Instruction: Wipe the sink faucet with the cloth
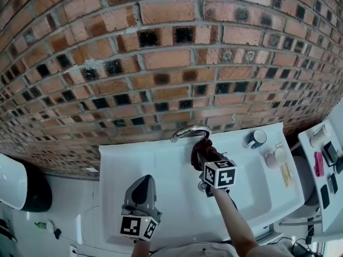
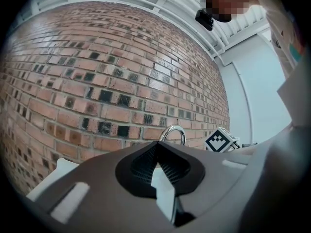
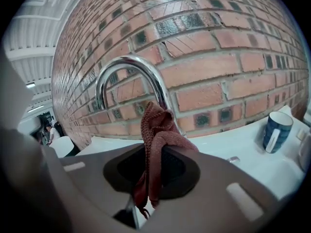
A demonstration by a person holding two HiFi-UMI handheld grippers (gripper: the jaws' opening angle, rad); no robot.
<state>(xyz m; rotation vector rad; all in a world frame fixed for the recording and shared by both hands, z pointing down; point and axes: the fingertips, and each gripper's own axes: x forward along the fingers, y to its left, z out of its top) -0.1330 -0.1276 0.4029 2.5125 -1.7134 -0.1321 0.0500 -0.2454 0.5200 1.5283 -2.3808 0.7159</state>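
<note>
Brick wall (image 1: 171,63) fills the top of the head view, and under it sits one white sink (image 1: 177,165), its near edge cut off by the person's arms. At the right border there's a white counter (image 1: 316,138) with several small items too small to name, and at far left a white and black fixture (image 1: 21,183) is cropped by the frame. On to the two tongs. The right gripper (image 3: 153,166) is up at the back of the basin, clamped on the one cloth (image 3: 155,130), a reddish-brown bunch with its long axis running upright, a folded top poking above the tips and a tail hanging below. The left gripper (image 2: 156,166) hangs back over the front of the basin, well apart from the action, tips together with nothing between them. One faucet (image 3: 121,64), a chrome gooseneck, rises at the wall; from overhead its arch runs left to right, both ends pointing down. The cloth sits at the right leg of that arch and looks to be pressed against it, though the bunch hides the contact itself, and the faucet's base is hidden too. On the sink's right ledge I count two cups: a blue and white mug (image 3: 277,130) standing upright, and a paler cup (image 1: 276,155) just beside it toward the front.
</note>
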